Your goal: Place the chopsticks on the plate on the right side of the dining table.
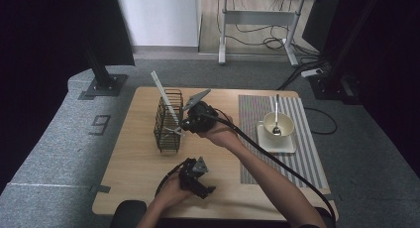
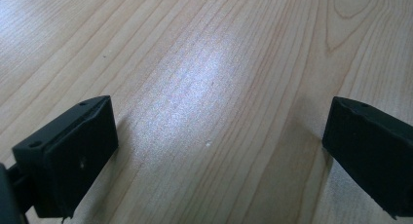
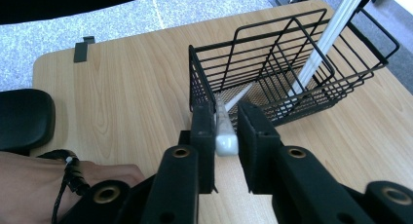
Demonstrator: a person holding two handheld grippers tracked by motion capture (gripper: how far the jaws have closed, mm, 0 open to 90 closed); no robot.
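The right gripper (image 3: pixel 225 131) clamps a white plastic chopstick (image 3: pixel 225 136) whose far end pokes into the black wire basket (image 3: pixel 272 63) near the desk's (image 1: pixel 133 163) left edge. By the near edge, the left gripper (image 2: pixel 219 141) hovers over bare wood, jaws spread wide and empty.

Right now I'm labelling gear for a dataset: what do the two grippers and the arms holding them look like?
Both are black. The right gripper carries a grey three-cornered plate and trails a thick black cable; so does the left gripper. Its fingers are blocky, matte black, with small screw holes. The forearms are bare, without sleeves; a dark cord circles one wrist.
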